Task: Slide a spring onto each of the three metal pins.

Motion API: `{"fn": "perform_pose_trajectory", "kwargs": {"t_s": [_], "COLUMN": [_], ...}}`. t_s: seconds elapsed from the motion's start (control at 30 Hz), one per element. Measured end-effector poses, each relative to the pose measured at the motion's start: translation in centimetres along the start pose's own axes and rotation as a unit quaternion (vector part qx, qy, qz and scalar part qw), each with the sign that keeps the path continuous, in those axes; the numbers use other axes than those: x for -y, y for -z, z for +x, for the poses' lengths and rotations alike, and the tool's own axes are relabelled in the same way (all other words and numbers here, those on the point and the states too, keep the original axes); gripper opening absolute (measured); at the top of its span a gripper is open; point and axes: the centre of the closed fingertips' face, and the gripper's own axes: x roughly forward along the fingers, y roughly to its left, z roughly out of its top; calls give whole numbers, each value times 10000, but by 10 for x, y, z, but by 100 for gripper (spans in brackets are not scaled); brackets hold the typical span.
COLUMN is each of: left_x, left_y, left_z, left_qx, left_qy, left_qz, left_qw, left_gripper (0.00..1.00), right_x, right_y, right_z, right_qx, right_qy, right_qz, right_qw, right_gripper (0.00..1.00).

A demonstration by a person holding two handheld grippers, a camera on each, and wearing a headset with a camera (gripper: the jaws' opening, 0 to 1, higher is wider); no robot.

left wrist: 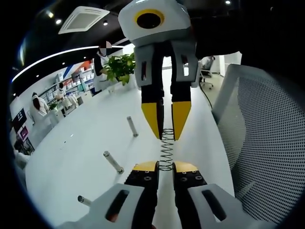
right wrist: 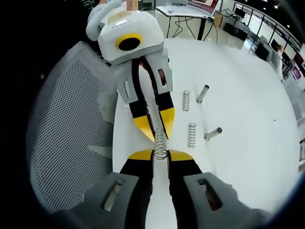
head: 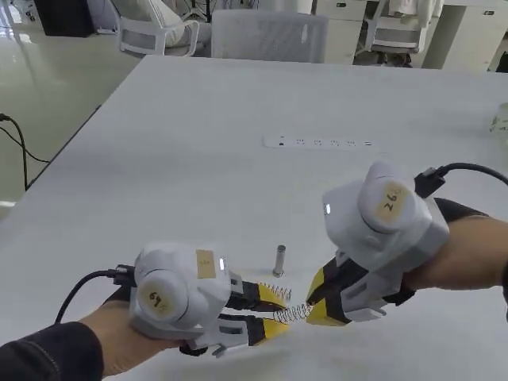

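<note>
Looking on: left tool (left wrist: 165,168) and right tool (right wrist: 160,155) both clamped on one spring (head: 292,312). The pins (left wrist: 113,162) look bare, so probably nothing's done yet.

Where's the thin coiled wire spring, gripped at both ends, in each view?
Head view: the thin coiled wire spring is at bottom centre, between the left gripper and the right gripper.
Left gripper view: at centre, running up from its own jaws.
Right gripper view: at centre, just above its own jaws.
Shared landmark: short metal pins on the white table nearby.
</note>
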Motion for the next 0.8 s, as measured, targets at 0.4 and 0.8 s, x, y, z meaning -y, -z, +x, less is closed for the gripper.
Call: {"fn": "perform_pose_trajectory", "kwargs": {"t_s": [0.4,0.8], "left_x": [-2,-3], "left_y": [-4,-6], "left_z": [-1,-2], "left_qx": [108,202], "left_qy": [-33,-47], "left_qz": [-101,-185], "left_qw": [9999,9996], "left_gripper": [8,8], "right_x": [2,2], "right_y": [-15,-21], "right_z": [-5,-3], "right_qx": [244,333], "right_qy": [113,108], "right_qz": [-29,2], "right_qw": [9996,9994], "right_gripper": [13,13]}}
